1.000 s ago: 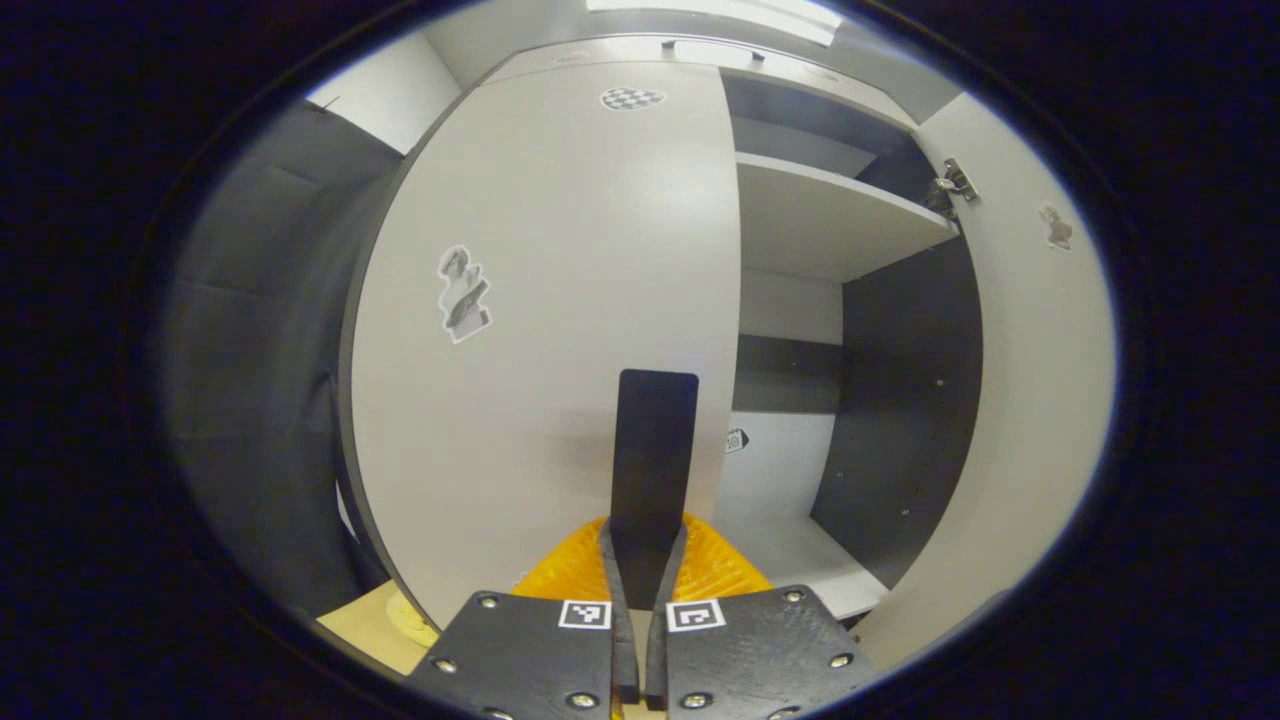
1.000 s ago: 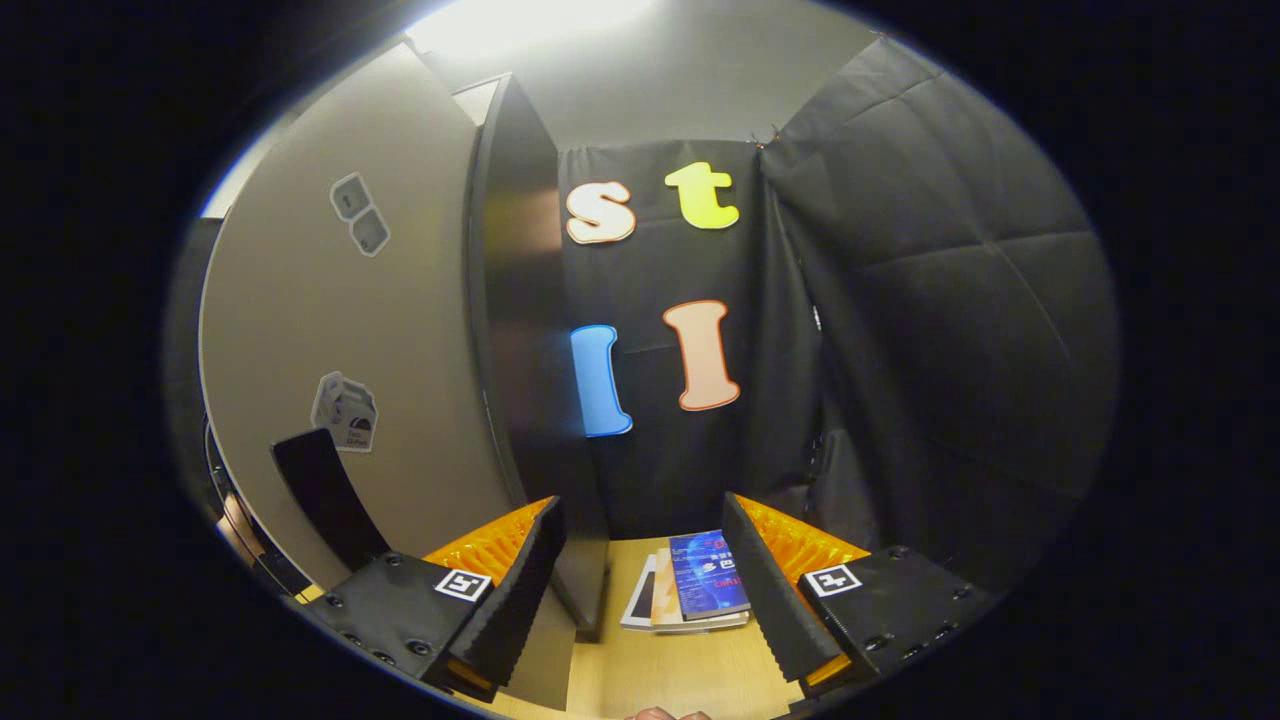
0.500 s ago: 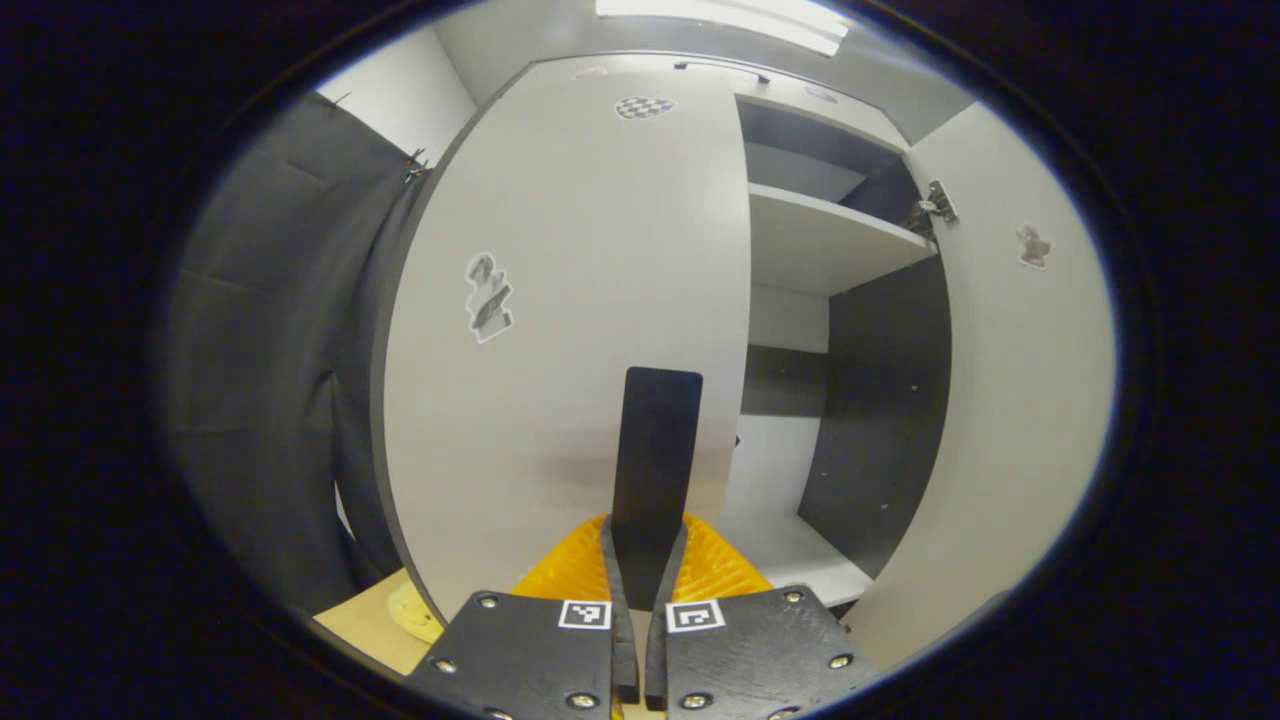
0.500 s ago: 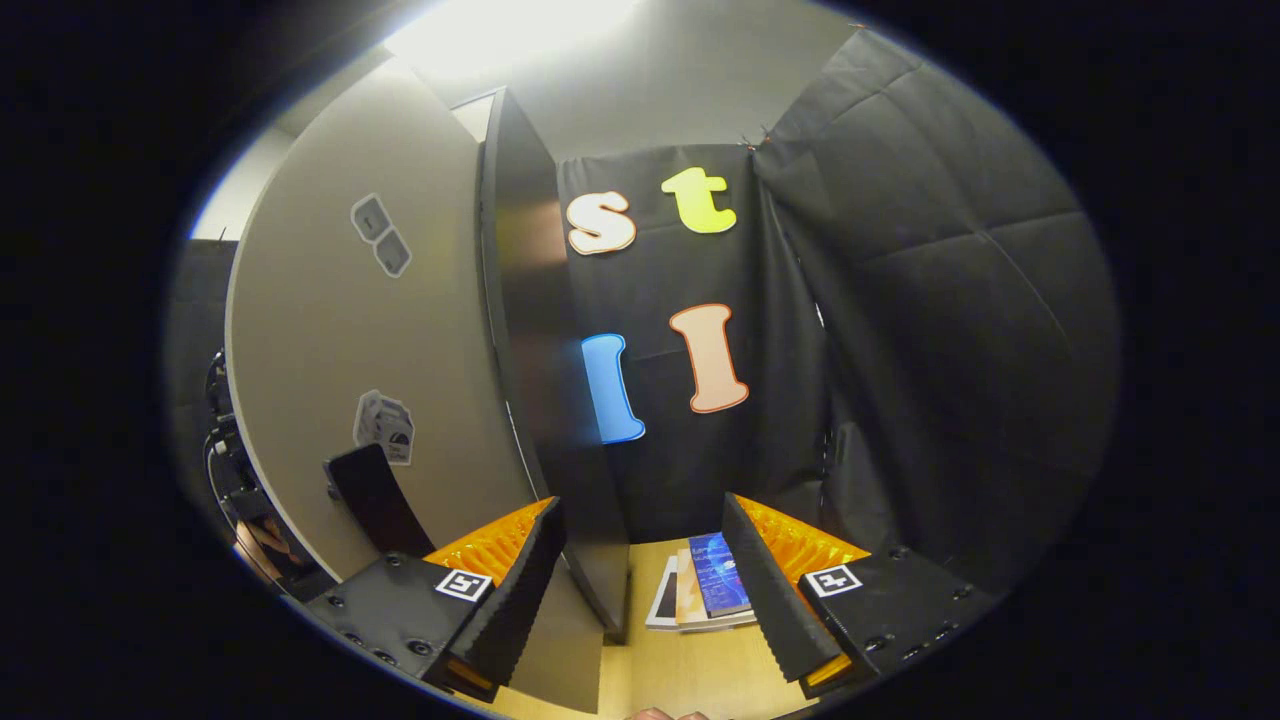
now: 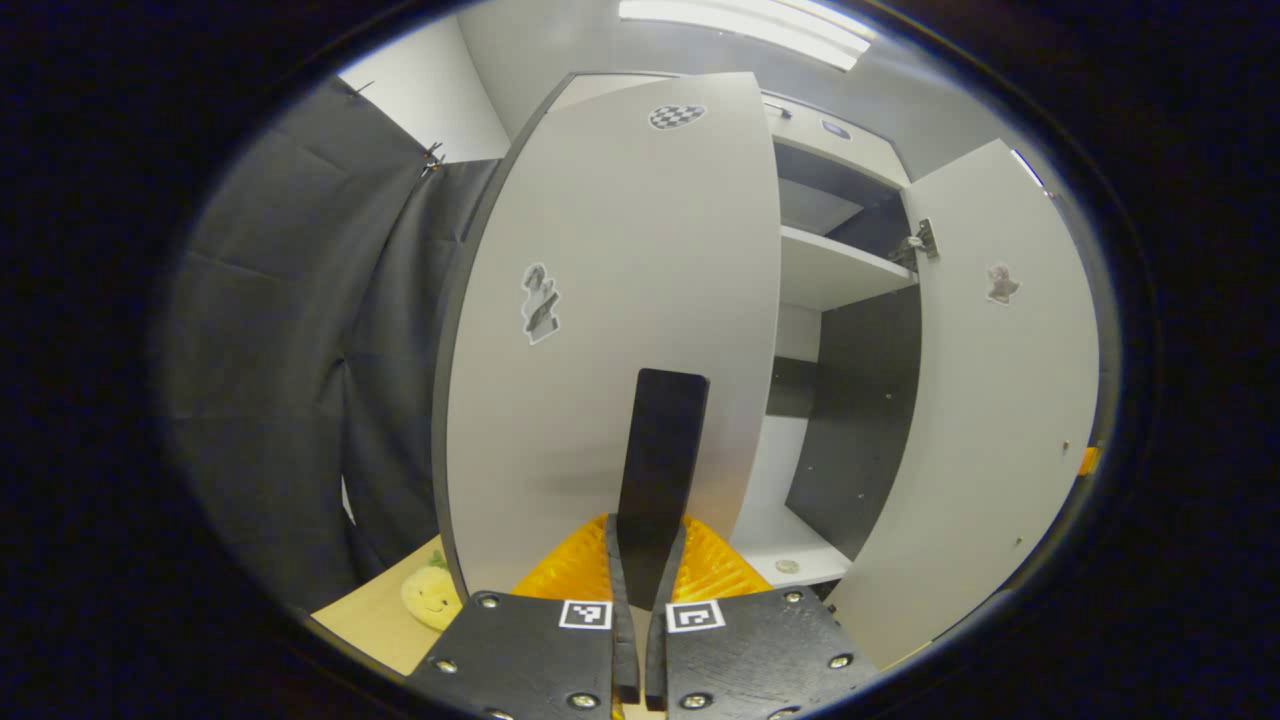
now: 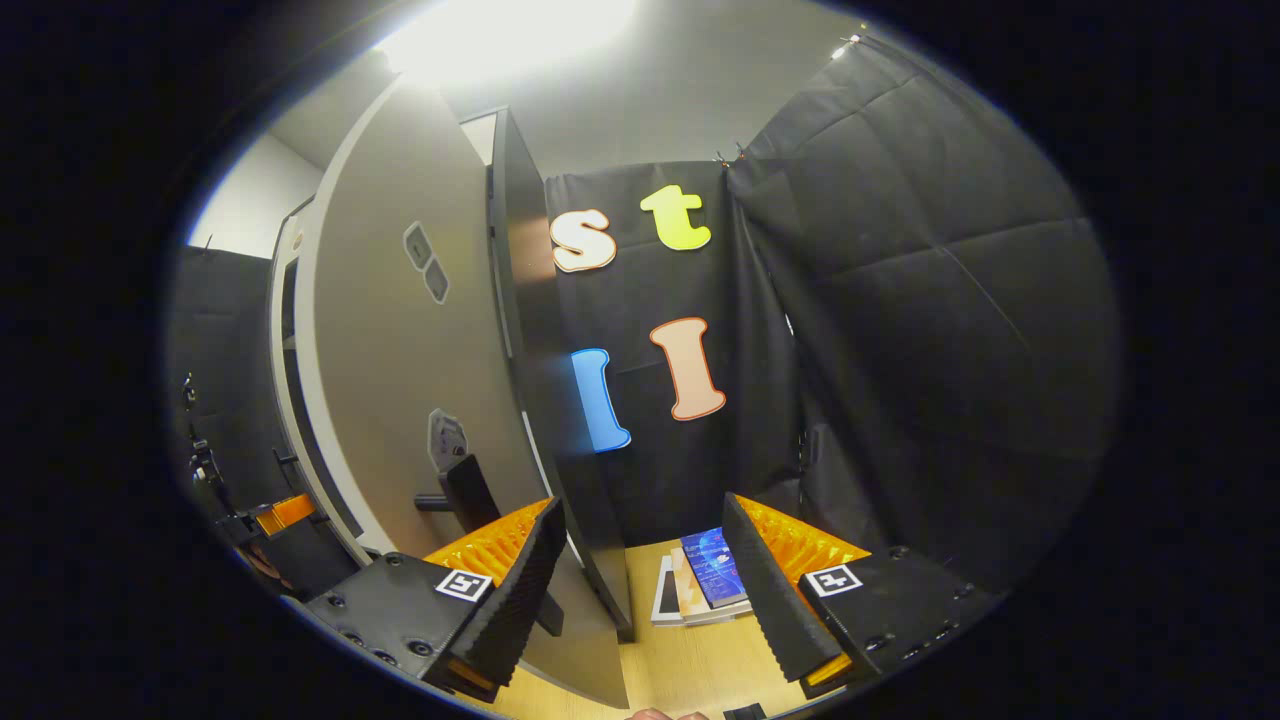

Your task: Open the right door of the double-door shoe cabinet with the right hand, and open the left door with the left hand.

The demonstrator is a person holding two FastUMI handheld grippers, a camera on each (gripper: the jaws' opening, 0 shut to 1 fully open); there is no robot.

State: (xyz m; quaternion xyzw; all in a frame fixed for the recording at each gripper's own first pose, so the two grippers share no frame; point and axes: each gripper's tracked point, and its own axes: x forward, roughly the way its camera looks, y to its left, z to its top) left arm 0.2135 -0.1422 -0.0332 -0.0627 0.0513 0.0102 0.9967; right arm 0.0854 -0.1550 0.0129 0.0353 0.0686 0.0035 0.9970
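Left door (image 5: 620, 300) of the shoe cabinet stands ajar straight ahead of the left gripper (image 5: 640, 560), whose fingers pinch its dark handle (image 5: 658, 450). Right door (image 6: 400, 380) hangs open beside the spread right gripper (image 6: 640, 580).

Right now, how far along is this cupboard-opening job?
Nearly finished, it seems. The right pale grey door stands wide open, showing the white shelves; the right gripper is open and off it. The left pale grey door is partly open, with the left gripper clamped on its flat black handle. Left: swinging that door fully open.
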